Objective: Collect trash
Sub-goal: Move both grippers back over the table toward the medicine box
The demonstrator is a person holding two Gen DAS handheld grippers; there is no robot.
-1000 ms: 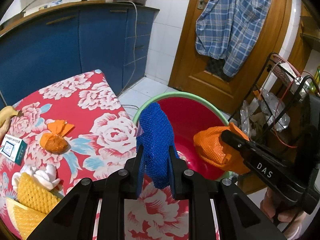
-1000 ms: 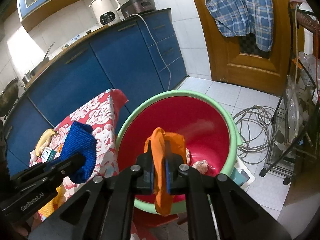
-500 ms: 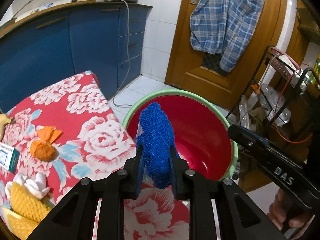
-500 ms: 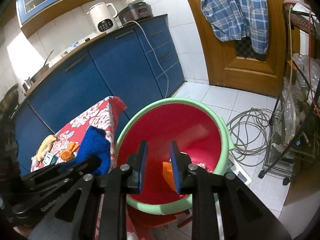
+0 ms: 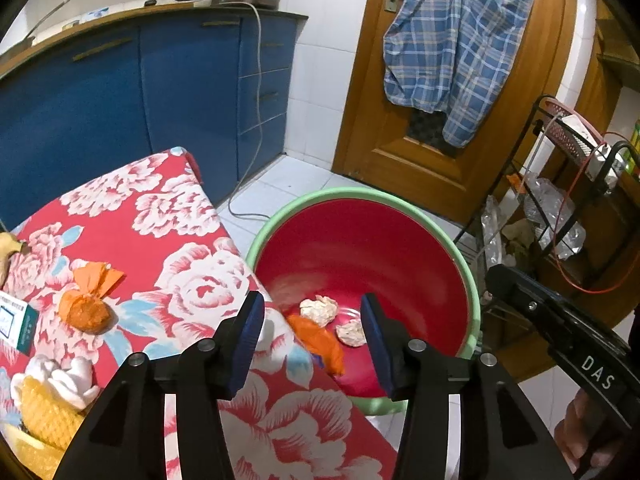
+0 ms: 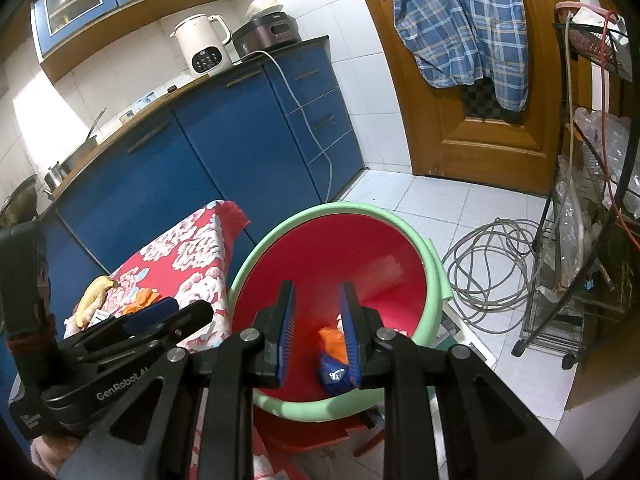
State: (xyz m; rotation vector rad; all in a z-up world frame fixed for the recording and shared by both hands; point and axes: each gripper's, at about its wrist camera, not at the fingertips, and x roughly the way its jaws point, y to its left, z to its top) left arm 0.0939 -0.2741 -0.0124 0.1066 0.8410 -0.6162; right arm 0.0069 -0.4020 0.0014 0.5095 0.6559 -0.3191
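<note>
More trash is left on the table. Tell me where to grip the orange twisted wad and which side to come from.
Grip the orange wad across its round ball rather than the flared twisted tail that points away toward the counter. Come down from above with the open left gripper, fingers either side of the ball. It lies alone on the floral tablecloth, apart from the white piece, so a top approach looks unobstructed.

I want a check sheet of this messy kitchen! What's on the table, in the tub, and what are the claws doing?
Surface: flowered tablecloth on the table.
Job's things: red tub holds orange wad, blue wad, two crumpled papers.
Clutter: on the table, orange wrapper ball, yellow foam net, white tissue, banana, small box.
Grippers: left claw open, empty; right claw open, empty, over the tub.
Cables: grey coil on floor; white cord down the cabinet.
Surroundings: blue cabinets, wooden door, plaid shirt, wire rack.
</note>
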